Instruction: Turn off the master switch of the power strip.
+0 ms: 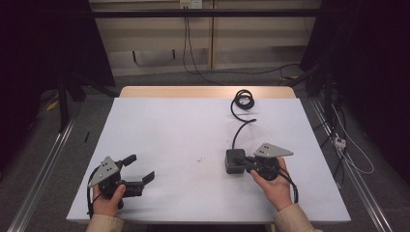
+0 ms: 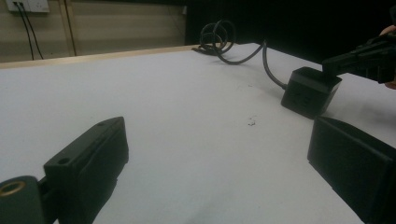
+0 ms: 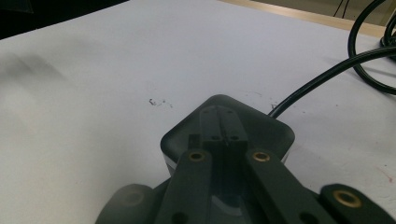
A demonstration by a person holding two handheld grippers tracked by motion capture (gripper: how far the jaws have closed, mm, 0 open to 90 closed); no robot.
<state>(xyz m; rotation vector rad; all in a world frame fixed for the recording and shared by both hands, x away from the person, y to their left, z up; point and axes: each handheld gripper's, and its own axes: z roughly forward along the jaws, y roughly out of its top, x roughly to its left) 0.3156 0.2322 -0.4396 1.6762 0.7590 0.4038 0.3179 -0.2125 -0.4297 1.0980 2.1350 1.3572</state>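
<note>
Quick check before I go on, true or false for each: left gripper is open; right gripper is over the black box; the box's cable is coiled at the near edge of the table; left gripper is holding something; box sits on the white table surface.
1. The left gripper is open. True.
2. The right gripper is over the black box. True; its jaws sit closed together above the box's top.
3. The cable is coiled at the near edge. False; the coil lies at the far edge.
4. The left gripper holds something. False; nothing is between its jaws.
5. The box sits on the white table. True.
</note>
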